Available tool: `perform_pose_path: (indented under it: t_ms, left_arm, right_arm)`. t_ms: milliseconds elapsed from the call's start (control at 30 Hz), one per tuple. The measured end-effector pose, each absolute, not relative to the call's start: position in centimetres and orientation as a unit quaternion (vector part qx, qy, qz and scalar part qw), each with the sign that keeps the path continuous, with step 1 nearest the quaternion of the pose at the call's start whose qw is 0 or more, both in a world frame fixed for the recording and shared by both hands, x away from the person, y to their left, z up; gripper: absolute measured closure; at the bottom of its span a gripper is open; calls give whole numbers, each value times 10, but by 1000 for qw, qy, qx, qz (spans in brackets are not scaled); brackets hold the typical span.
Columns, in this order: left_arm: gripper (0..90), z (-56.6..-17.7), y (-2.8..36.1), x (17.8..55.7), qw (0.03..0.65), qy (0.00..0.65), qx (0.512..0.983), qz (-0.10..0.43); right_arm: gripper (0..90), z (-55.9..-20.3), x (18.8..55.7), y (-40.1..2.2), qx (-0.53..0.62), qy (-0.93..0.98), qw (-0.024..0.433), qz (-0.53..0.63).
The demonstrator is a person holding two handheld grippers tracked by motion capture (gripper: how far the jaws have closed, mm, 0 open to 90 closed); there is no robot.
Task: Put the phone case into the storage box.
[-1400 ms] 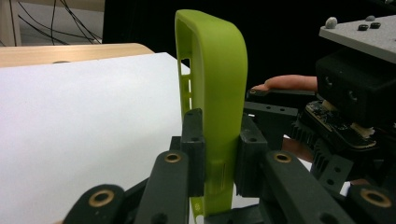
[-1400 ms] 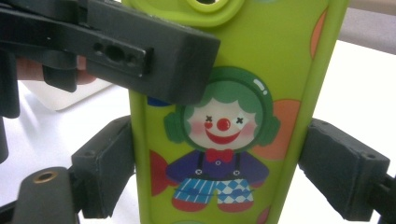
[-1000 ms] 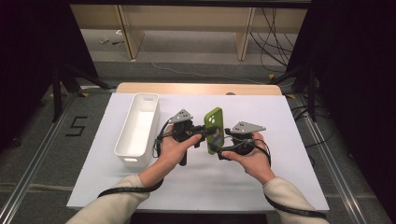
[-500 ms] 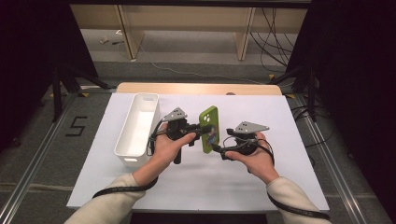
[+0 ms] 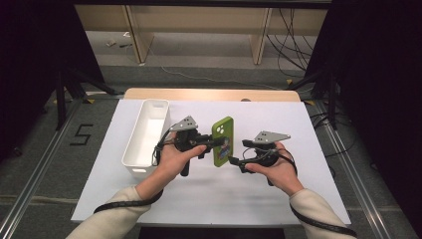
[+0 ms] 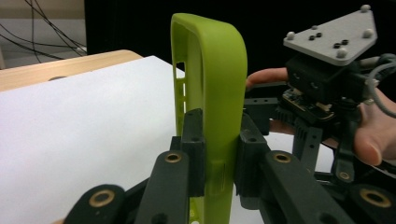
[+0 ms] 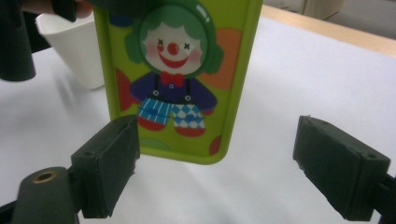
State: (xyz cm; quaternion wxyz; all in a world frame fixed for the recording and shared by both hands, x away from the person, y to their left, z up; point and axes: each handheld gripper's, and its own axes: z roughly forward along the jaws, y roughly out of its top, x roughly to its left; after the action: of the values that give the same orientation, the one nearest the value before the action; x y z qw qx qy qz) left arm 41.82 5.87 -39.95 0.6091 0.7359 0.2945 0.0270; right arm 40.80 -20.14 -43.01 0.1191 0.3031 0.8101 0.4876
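Note:
A lime-green phone case (image 5: 222, 141) with a clown picture (image 7: 173, 70) is held upright on its edge above the white table sheet. My left gripper (image 5: 215, 143) is shut on it, and the pads (image 6: 194, 140) pinch its two faces (image 6: 219, 84). My right gripper (image 5: 235, 162) is open beside the case's near end. Its jaws have just been closing slightly. Its pads (image 7: 112, 163) stand wide apart, and the case's lower end sits just ahead of the gap, untouched.
A long white bin (image 5: 135, 167) stands on the sheet to the left of my left hand, its corner (image 7: 74, 46) behind the case. The white sheet (image 5: 298, 129) has bare room to the right and front. A wooden table edge (image 5: 209, 93) runs along the back.
The left gripper and the green case have drifted a little left and toward me. The right gripper has stayed nearly in place, now slightly apart from the case.

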Motion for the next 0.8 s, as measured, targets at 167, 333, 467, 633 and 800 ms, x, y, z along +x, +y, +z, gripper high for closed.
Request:
perform_pose_path:
  t_ms: [167, 333, 467, 633, 800]
  left_arm:
    - [773, -398, 58, 416, 606, 278, 745, 23]
    - [773, -397, 57, 414, 605, 264, 751, 16]
    - [773, -397, 57, 413, 605, 251, 756, 9]
    - [773, -397, 56, 413, 603, 241, 760, 3]
    - [773, -397, 56, 413, 600, 234, 765, -2]
  right_arm:
    - [158, -432, 409, -203, 291, 816, 106, 487]
    - [160, -435, 409, -205, 271, 825, 80, 489]
    - [161, -437, 409, -205, 257, 829, 65, 492]
    - [166, -436, 409, -207, 248, 831, 59, 495]
    - [169, -438, 410, -207, 246, 834, 56, 492]
